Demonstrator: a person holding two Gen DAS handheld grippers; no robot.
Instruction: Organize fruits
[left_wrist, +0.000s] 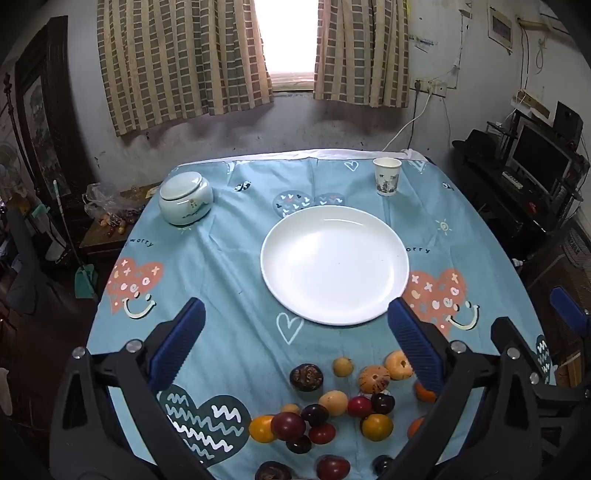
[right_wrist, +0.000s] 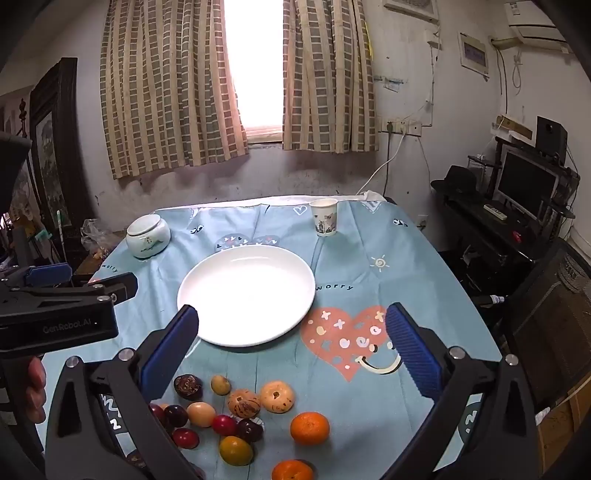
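Note:
An empty white plate (left_wrist: 334, 264) (right_wrist: 246, 294) lies mid-table on the blue patterned cloth. Several small fruits (left_wrist: 332, 404) (right_wrist: 236, 410) lie loose near the front edge: dark red, yellow, tan, a brown mangosteen (left_wrist: 306, 377) (right_wrist: 187, 386) and orange mandarins (right_wrist: 309, 427). My left gripper (left_wrist: 295, 339) is open and empty, held above the fruits, short of the plate. My right gripper (right_wrist: 291, 343) is open and empty, above the fruits and the plate's near rim. The left gripper's body (right_wrist: 55, 317) shows at the left of the right wrist view.
A lidded pale ceramic jar (left_wrist: 185, 198) (right_wrist: 147, 236) stands at the back left. A paper cup (left_wrist: 386, 176) (right_wrist: 325, 216) stands at the back right. A desk with a monitor (left_wrist: 539, 158) is beyond the table's right edge, a low side table (left_wrist: 110, 225) at the left.

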